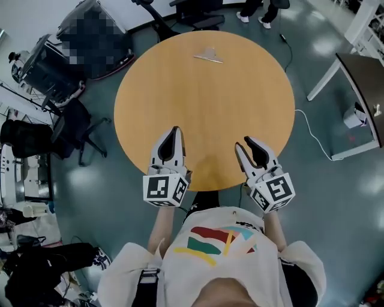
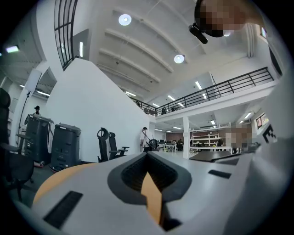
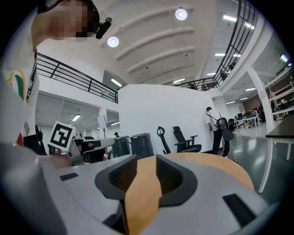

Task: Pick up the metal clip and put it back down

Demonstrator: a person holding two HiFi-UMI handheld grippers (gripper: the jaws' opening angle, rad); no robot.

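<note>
Round wooden table [image 1: 150, 108] is carrying thin silver metal clip [image 1: 208, 56], lying flat near far edge, well apart from both grippers. Left gripper [image 1: 174, 131] is hovering, jaws pressed together; right gripper [image 1: 243, 143] slightly spread, empty. Scene is fitting either reach still ahead or clip already set back down.

You are in a large open-plan office or lab hall. A round wooden table [image 1: 204, 108] stands on a glossy grey floor [image 1: 312, 180], with black office chairs [image 1: 192, 15] at your twelve o'clock, another black chair [image 1: 75, 129] at ten o'clock and a dark desk [image 1: 360, 90] on white legs at two o'clock. High above you are a white beamed ceiling with round lights [image 2: 124, 19] and a mezzanine with a black railing [image 2: 229, 87], and shelving [image 2: 204, 137] stands far back.
</note>
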